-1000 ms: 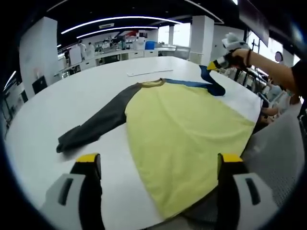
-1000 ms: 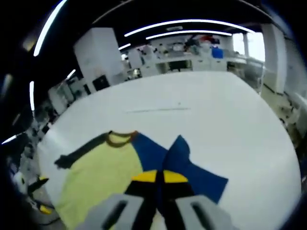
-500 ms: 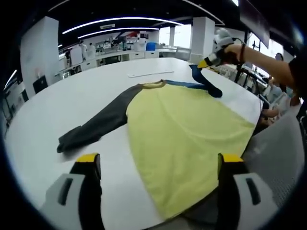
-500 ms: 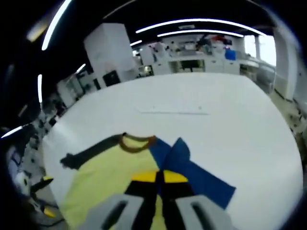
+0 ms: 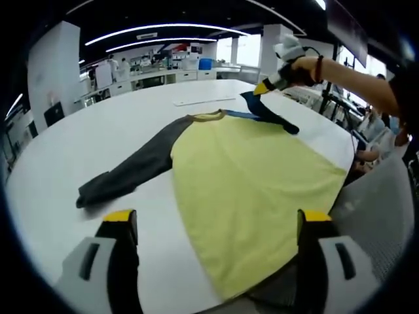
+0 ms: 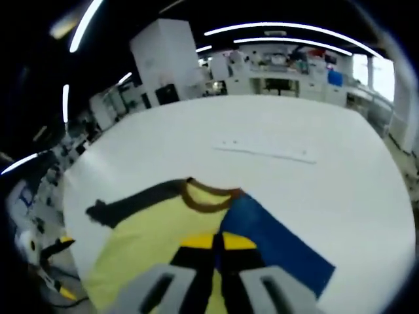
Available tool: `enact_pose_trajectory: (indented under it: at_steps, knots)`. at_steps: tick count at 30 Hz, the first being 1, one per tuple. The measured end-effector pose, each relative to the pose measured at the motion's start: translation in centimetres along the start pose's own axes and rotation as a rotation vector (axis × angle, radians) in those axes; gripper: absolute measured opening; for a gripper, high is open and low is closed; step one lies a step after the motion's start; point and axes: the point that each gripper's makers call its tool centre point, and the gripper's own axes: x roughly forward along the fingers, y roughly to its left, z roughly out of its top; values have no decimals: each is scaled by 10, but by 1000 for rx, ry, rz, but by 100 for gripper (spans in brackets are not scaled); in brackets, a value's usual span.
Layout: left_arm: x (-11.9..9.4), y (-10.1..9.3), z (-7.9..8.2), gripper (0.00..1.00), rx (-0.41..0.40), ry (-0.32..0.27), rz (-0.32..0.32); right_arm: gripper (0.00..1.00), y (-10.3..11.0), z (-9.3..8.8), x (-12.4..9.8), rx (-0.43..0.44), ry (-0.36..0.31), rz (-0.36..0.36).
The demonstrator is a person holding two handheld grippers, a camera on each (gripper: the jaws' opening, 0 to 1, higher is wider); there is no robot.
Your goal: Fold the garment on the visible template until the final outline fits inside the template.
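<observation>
Left gripper view shows a yellow long-sleeved shirt with one dark grey sleeve and one blue sleeve [image 5: 249, 176] spread flat on a wide white tabletop [image 5: 78, 144], its hem hanging slightly over the near edge. The grey sleeve [image 5: 131, 171] lies stretched out to the left. At the far right, the right hand-held gripper [image 5: 265, 86] is clenched on the blue sleeve [image 5: 267, 111], lifting its end off the tabletop; the person's arm [image 5: 347, 82] reaches in from the right, extended and roughly level, wrist bent down towards the cloth. The left hand-held gripper [image 5: 219, 219] hovers low at the near edge with its jaws spread wide apart and holding nothing.

Right gripper view looks down the closed jaws of that hand-held gripper [image 6: 217, 242], the blue fabric pinched between the yellow tips.

Risks, as I judge them: the thin pinch could slip and drop the sleeve short of its fold line; pulling too hard could drag the whole shirt, since nothing pins the body; and the overhanging hem could slide further off the tabletop.
</observation>
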Motion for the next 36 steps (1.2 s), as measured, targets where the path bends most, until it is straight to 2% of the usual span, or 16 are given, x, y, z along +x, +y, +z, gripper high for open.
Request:
enact_pose_trajectory:
  at_steps: [11,15,21,28,32,36]
  knots:
    - [1,0,-2,99,10,9,0,0,46,20,24,-80,-10,68]
    - [1,0,-2,99,10,10,2,0,63,18,27,-109,-5,96]
    - [2,-1,-4,99,11,17,3,0,74,20,38,-128,3,120]
    - [2,-1,-5,98,15,24,1,0,99,18,42,-162,-3,156]
    - [3,0,-4,98,9,18,3,0,117,18,45,-170,-18,201]
    - [3,-1,-5,98,7,20,3,0,126,17,51,-190,-11,217]
